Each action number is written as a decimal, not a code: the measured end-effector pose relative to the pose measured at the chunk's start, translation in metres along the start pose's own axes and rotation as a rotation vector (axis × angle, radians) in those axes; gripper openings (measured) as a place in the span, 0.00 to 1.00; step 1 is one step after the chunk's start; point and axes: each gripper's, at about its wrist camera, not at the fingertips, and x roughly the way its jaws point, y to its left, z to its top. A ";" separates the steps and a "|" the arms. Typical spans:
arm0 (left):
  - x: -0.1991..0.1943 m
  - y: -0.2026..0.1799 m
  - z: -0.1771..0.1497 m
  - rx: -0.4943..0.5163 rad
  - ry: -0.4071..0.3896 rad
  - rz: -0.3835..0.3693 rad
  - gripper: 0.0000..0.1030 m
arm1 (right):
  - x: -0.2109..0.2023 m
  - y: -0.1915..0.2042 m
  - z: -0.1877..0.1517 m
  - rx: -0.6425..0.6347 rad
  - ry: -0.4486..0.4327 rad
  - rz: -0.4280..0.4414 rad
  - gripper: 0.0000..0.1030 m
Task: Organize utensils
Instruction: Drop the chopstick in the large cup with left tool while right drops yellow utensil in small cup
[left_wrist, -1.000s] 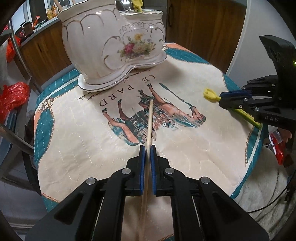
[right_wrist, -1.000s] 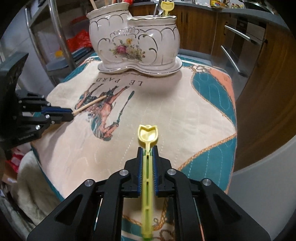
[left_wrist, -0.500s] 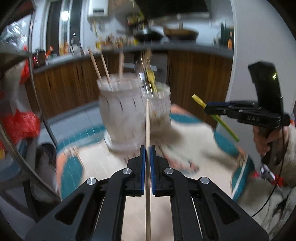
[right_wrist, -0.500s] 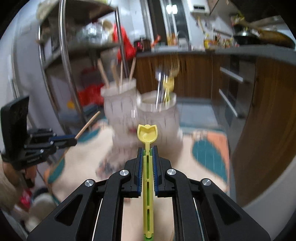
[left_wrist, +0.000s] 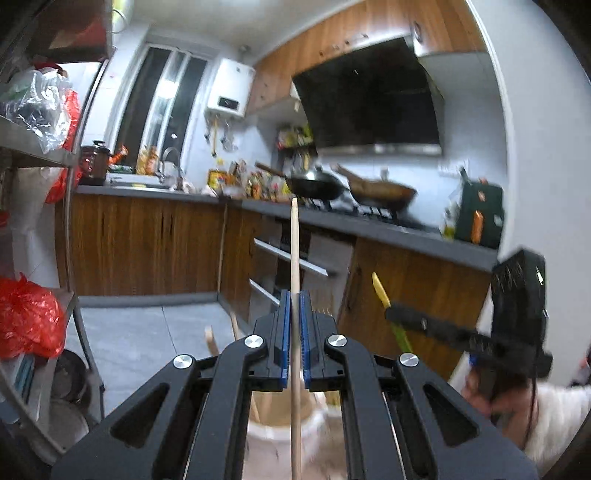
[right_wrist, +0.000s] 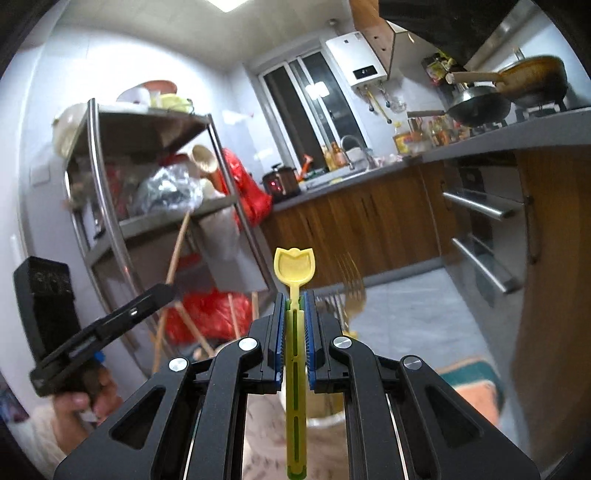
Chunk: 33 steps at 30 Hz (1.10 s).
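Above holder, left tool clamping chopstick, right tool clamping yellow utensil

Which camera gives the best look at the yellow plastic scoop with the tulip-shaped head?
The right wrist view: the yellow plastic scoop sits centred and sharp, clamped in the right gripper, head and slotted handle visible. The left wrist view shows it only side-on, small and partly hidden.

left gripper | raised, chopstick lifted off table || right gripper | raised, yellow spoon lifted above holder
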 end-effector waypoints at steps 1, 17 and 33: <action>0.004 0.000 0.001 -0.009 -0.012 0.008 0.05 | 0.007 -0.001 0.001 0.006 -0.010 0.008 0.10; 0.032 -0.004 -0.021 0.064 -0.138 0.116 0.05 | 0.052 0.008 -0.031 -0.111 -0.125 -0.118 0.10; 0.002 -0.001 -0.063 0.077 -0.024 0.113 0.05 | 0.040 0.000 -0.055 -0.093 -0.044 -0.129 0.10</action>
